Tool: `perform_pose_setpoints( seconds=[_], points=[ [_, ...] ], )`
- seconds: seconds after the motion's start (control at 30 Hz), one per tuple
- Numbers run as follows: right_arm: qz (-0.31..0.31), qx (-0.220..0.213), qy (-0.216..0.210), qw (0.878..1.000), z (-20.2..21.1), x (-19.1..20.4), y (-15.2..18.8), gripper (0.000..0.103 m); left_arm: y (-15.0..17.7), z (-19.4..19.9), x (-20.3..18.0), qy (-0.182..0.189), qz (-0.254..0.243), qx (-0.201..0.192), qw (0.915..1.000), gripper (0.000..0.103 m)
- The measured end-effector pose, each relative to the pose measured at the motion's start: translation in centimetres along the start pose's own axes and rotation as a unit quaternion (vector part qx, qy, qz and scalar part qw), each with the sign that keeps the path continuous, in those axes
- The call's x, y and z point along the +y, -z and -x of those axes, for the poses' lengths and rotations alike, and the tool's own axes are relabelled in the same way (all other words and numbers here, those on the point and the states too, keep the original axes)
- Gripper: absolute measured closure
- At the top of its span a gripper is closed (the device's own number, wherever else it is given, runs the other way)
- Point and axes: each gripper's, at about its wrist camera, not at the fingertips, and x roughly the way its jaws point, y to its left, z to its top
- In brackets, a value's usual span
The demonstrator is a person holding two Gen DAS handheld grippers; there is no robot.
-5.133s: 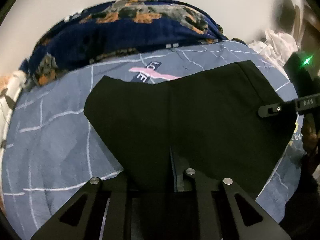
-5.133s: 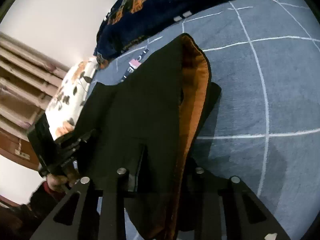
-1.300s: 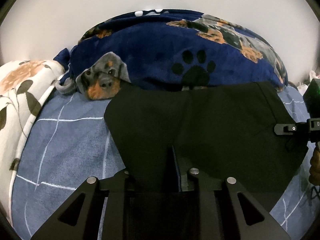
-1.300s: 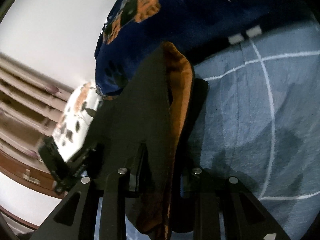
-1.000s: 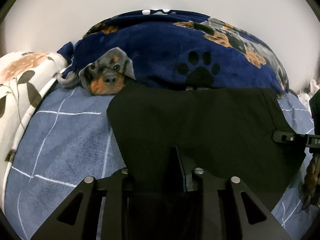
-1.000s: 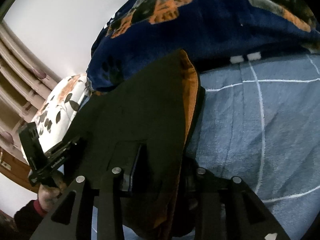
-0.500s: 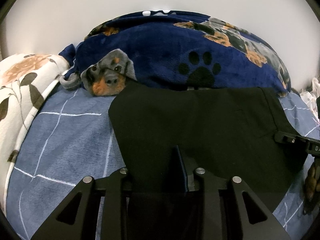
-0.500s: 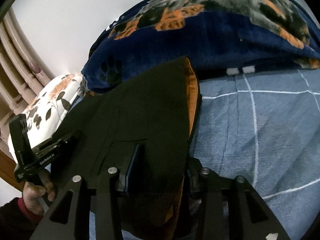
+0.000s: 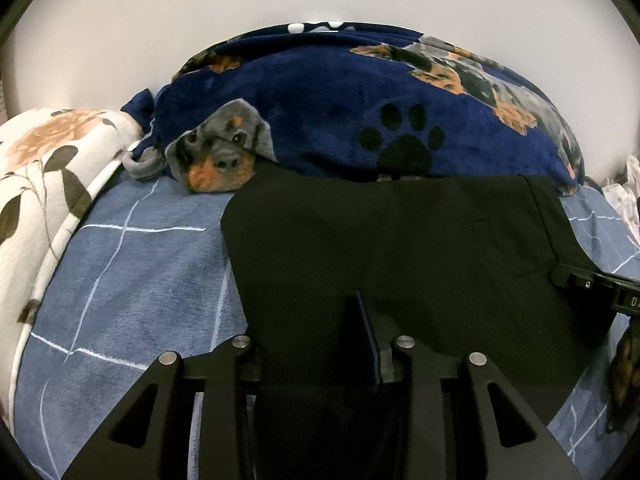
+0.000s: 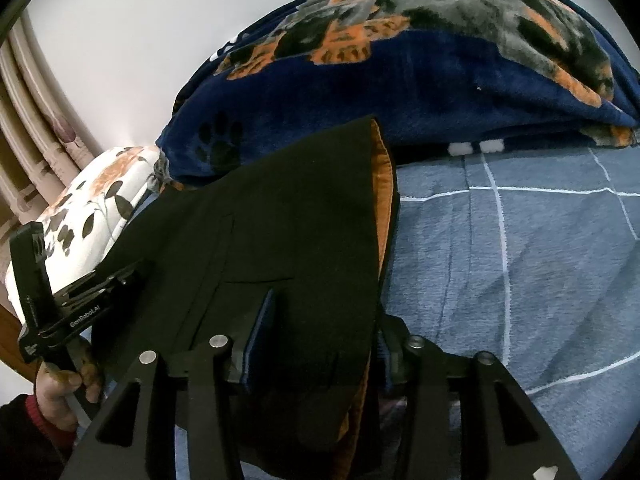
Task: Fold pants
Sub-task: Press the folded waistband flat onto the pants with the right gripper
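Note:
The black pants [image 9: 400, 248] are stretched flat just above the blue checked bedsheet [image 9: 132, 280], their far edge reaching the dog-print blanket. My left gripper [image 9: 320, 344] is shut on the near left edge of the pants. My right gripper [image 10: 320, 344] is shut on the other edge, where the orange lining [image 10: 382, 200] shows along the fold. In the right wrist view the pants [image 10: 288, 216] run left to the left gripper [image 10: 100, 292]. The right gripper's finger [image 9: 580, 280] shows at the right edge of the left wrist view.
A navy dog-print blanket [image 9: 360, 112] is heaped along the wall behind the pants; it also shows in the right wrist view [image 10: 420, 64]. A floral pillow [image 9: 44, 168] lies at the left. Blue sheet [image 10: 520, 248] extends to the right. Curtains [image 10: 24, 120] hang far left.
Both grippers have carried the stretched pants away from the middle of the bed toward the blanket and lowered them. In the last second they moved only slightly. Both stay shut on the fabric.

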Motion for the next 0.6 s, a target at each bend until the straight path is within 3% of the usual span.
perform_pose_setpoints(
  seconds=[0.6],
  points=[
    [0.004, -0.001, 0.005, 1.000, -0.14, 0.12, -0.03, 0.060, -0.08, 0.00, 0.19, -0.005, 0.000, 0.000, 1.0000, 0.064]
  ],
)
